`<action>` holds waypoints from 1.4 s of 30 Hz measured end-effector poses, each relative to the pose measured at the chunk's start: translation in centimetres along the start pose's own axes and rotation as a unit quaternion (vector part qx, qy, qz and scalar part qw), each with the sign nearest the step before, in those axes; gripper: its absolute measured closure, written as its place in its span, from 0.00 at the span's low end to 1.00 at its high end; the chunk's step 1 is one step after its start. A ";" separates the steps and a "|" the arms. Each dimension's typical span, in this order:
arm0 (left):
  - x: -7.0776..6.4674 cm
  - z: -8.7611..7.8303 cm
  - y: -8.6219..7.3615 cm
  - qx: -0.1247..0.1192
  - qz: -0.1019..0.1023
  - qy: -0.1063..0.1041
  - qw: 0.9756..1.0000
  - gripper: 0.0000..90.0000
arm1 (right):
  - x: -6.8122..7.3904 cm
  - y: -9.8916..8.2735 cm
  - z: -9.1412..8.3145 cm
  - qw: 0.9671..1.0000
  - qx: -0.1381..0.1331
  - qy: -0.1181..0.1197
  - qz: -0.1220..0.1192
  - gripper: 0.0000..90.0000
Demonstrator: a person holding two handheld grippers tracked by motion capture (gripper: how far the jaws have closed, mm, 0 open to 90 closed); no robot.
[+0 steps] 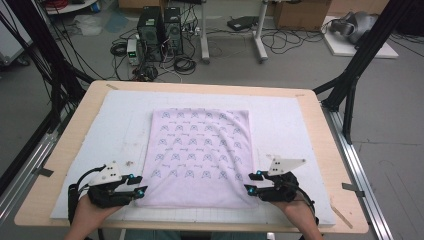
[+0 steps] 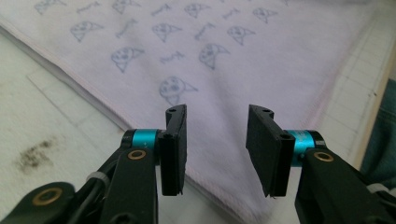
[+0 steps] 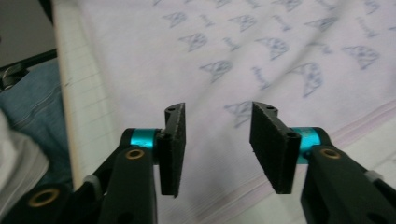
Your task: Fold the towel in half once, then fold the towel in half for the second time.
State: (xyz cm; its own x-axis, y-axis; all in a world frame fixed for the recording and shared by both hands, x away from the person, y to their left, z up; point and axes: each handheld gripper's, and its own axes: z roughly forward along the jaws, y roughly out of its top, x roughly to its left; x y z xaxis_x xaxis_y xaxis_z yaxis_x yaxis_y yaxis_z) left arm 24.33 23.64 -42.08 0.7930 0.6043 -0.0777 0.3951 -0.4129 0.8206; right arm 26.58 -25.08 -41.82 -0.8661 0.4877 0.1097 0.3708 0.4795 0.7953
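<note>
Both hands at near edge, left claw point(image 1: 142, 184) and right claw point(image 1: 251, 182) released, pale pink patterned cloth point(image 1: 200, 155) folded flat between

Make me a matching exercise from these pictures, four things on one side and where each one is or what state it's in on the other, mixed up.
Things:
1. cloth
2. left gripper
3. right gripper
4. computer towers

Places or states:
A. on the floor beyond the table
B. open, at the cloth's near right corner
C. lying flat on the white mat
D. open, at the cloth's near left corner

Pairs: 1-C, 2-D, 3-B, 4-A
</note>
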 end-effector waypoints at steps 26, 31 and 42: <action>3.4 1.6 5.7 -0.026 -0.015 0.042 0.999 0.42 | -4.2 5.3 1.4 0.999 -0.015 -0.041 0.008 0.38; 3.7 1.8 6.0 -0.022 -0.013 0.043 0.999 0.42 | -4.4 5.3 1.5 0.999 -0.013 -0.038 0.005 0.38; 6.1 2.3 7.8 -0.016 -0.026 0.054 0.998 0.43 | -6.0 7.4 1.3 0.999 -0.005 -0.048 -0.005 0.38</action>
State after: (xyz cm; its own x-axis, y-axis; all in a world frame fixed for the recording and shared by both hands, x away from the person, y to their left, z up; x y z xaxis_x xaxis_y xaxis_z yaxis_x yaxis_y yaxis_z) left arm 33.33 22.48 -37.46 0.7169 0.6946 -0.0606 0.4179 -0.3585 0.8348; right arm 34.95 -23.48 -37.35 -0.8335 0.5508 0.0440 0.3583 0.4780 0.8020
